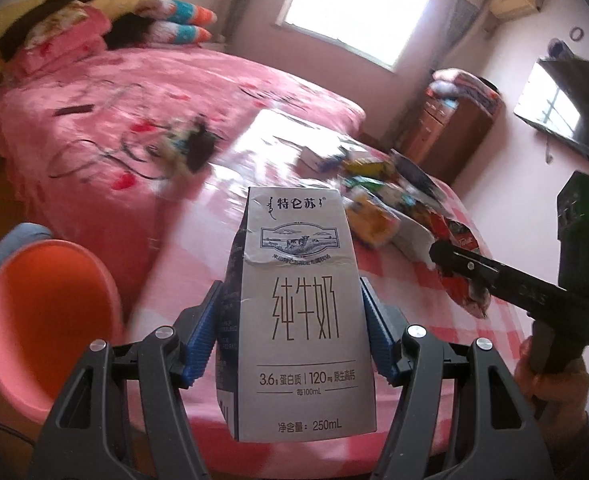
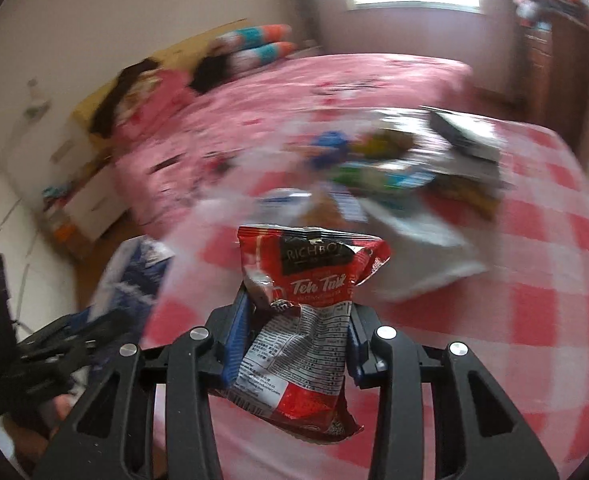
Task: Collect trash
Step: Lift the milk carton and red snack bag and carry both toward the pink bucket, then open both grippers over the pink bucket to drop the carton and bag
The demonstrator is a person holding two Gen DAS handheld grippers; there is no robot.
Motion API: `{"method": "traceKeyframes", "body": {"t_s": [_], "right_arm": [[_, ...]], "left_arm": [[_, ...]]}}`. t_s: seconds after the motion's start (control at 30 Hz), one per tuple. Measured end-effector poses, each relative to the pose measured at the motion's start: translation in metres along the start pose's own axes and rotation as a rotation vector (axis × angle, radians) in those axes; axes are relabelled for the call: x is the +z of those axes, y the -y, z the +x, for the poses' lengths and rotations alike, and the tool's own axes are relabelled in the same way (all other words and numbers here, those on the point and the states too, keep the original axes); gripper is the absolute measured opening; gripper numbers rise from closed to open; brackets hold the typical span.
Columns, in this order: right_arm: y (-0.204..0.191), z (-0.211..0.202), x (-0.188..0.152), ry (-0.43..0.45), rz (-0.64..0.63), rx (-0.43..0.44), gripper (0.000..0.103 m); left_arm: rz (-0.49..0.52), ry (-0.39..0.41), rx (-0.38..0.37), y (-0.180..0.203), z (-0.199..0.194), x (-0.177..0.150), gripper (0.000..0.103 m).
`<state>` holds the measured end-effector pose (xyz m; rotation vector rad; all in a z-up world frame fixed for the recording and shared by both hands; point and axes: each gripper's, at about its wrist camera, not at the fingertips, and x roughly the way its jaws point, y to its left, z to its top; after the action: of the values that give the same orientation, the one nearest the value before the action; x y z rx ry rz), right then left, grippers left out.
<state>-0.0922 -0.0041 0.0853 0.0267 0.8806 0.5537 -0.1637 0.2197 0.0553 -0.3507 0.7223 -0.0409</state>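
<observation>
Left gripper (image 1: 290, 332) fingers clasping milk carton (image 1: 294, 312); right gripper (image 2: 294, 344) fingers pinching red sachet (image 2: 306, 320). Advisable: keeping both clamped until over orange bin (image 1: 42, 320).

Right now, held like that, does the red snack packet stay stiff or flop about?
Probably floppy: the red snack packet is creased and sags below the right gripper. It looks flat, so likely light. Its glossy film may slip between the fingers.

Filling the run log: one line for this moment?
left gripper: shut on milk carton | right gripper: shut on red sachet | trash pile: on table
</observation>
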Motion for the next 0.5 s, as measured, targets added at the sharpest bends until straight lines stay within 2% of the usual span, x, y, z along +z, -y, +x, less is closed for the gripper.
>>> {"method": "traceKeyframes", "body": {"t_s": [0.1,0.27,0.5], "right_arm": [[-0.047,0.019,0.012,-0.028,-0.068,0.109,0.041],[-0.123,0.055,0.022,-0.071,-0.180,0.235,0.041],[-0.204,0.119,0.023,-0.164,-0.272,0.355,0.043]], "left_arm": [[-0.031,0.040,0.077,-0.028,-0.013,0.002,0.066],[-0.111,0.074,0.222,-0.087,-0.027,-0.002,0.066],[-0.256,0.063,0.357,-0.163,-0.032,-0.019,0.066]]}}
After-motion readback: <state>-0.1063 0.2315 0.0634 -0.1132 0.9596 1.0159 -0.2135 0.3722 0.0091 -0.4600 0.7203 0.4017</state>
